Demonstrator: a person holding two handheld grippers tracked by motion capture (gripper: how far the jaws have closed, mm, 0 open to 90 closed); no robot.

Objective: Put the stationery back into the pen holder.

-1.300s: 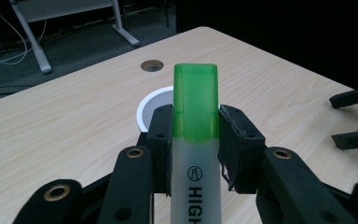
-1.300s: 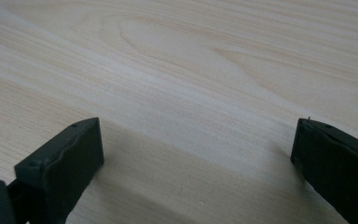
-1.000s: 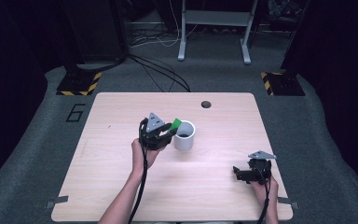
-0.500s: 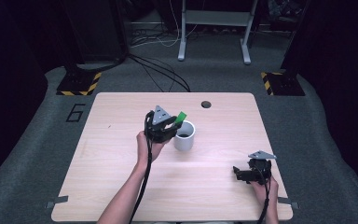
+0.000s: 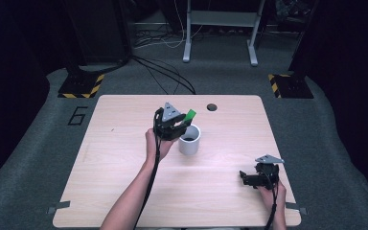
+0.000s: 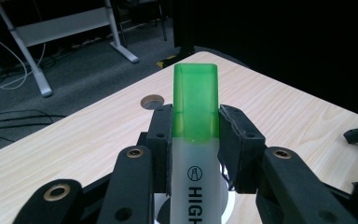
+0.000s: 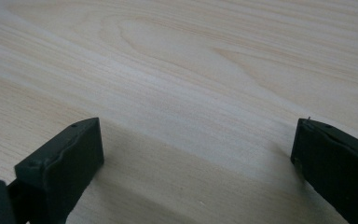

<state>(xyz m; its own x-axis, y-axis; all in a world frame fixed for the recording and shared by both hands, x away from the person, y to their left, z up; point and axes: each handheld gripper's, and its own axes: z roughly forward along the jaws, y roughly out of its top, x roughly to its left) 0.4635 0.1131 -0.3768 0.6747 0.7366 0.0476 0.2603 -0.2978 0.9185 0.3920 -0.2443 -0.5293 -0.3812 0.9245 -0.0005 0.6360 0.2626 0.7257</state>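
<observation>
My left gripper [image 5: 179, 123] is shut on a highlighter [image 6: 195, 140] with a green cap [image 5: 189, 115] and a white barrel. It holds the pen tilted, cap up, just left of and above a white cup [image 5: 189, 139] near the table's middle. In the left gripper view the cup's rim [image 6: 228, 201] shows below the jaws. My right gripper [image 5: 246, 178] rests low at the table's front right, jaws spread wide with only bare wood [image 7: 191, 107] between them.
The light wooden table [image 5: 124, 182] has a round cable hole [image 5: 212, 107] near its far edge. Beyond it lie grey carpet, cables and a desk frame [image 5: 220, 28]. Striped floor markers [image 5: 81, 86] sit at both far corners.
My left gripper has lifted the highlighter and carried it a little farther from me, closer over the cup's left rim. The right gripper has stayed in place.
</observation>
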